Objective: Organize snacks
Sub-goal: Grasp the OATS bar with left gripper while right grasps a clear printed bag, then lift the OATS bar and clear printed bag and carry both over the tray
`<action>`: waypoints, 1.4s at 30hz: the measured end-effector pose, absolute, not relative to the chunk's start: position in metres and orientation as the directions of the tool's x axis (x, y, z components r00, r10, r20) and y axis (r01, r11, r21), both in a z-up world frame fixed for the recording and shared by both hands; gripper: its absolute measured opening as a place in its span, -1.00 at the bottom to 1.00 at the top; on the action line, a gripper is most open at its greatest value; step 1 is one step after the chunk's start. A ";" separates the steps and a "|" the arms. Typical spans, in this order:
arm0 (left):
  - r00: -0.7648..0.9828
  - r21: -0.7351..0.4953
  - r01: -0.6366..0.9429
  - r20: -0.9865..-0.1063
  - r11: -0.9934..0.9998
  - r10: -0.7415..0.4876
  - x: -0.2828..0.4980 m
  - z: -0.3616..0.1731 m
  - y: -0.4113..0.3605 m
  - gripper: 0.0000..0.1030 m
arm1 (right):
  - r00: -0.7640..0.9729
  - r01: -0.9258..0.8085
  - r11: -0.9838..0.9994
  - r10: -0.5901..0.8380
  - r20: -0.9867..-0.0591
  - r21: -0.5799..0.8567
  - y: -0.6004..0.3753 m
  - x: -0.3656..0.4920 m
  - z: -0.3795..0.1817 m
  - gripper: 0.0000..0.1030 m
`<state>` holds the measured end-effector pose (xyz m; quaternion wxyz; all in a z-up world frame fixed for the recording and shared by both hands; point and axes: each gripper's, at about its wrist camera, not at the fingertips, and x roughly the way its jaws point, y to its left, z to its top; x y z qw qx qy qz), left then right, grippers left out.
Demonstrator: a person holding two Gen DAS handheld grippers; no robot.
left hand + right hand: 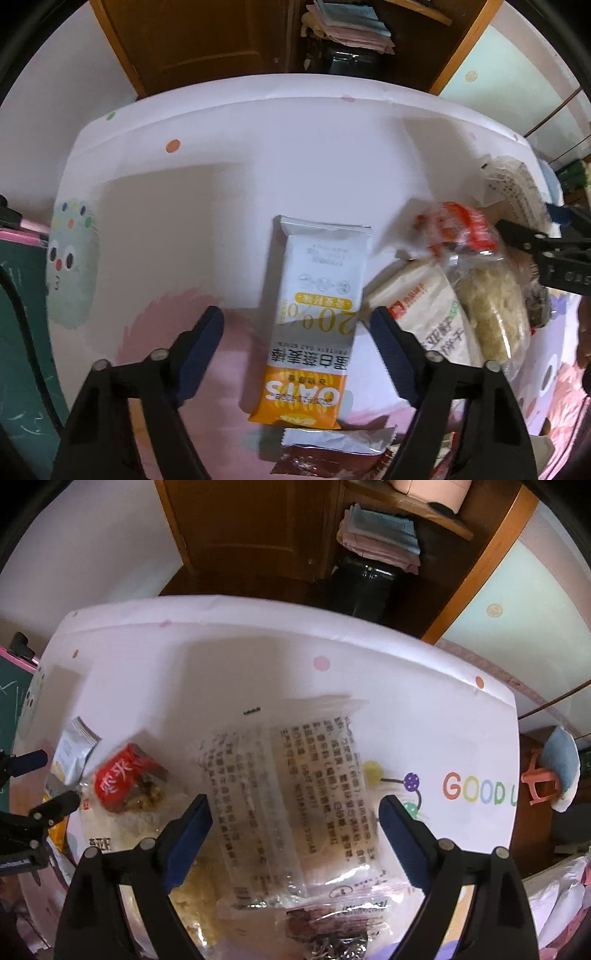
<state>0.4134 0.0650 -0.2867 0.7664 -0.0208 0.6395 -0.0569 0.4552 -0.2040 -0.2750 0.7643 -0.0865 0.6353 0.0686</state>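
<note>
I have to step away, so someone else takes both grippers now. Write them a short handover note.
Left gripper: jaws open either side of the oat bar, not pressing it.
Right gripper: jaws open over the clear printed packet, nothing held.
Both packets lie flat on the white tablecloth; the red-labelled snack bag and others sit piled between them.
Done: nothing visibly sorted.
Left: grasp and arrange every snack.

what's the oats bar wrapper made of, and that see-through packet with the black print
Oats bar wrapper: looks like matte plastic film, opaque white and orange, with a crimped end seal. See-through packet: thin glossy clear plastic, judging by its glare, wrinkles and the contents showing through.
</note>
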 end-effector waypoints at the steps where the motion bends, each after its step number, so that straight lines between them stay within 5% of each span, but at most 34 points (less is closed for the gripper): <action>1: 0.172 -0.120 0.061 -0.977 0.991 -0.129 0.414 -0.285 0.068 0.34 | 0.166 -0.195 0.980 0.002 -0.986 -0.031 -0.208 0.456 -0.277 0.75; 9: 0.157 -0.174 0.074 -0.970 0.982 -0.184 0.413 -0.279 0.059 -0.20 | 0.184 -0.186 0.982 0.015 -0.983 -0.020 -0.213 0.449 -0.270 0.33; 23: 0.237 -0.116 0.070 -0.963 0.991 -0.130 0.403 -0.251 0.045 -0.35 | 0.244 -0.126 0.992 0.011 -0.970 -0.021 -0.231 0.420 -0.237 0.25; 42: 0.480 0.021 0.177 -0.874 0.984 -0.068 0.280 -0.040 0.026 -0.35 | 0.443 -0.123 0.988 0.143 -0.885 0.098 -0.238 0.302 -0.060 0.25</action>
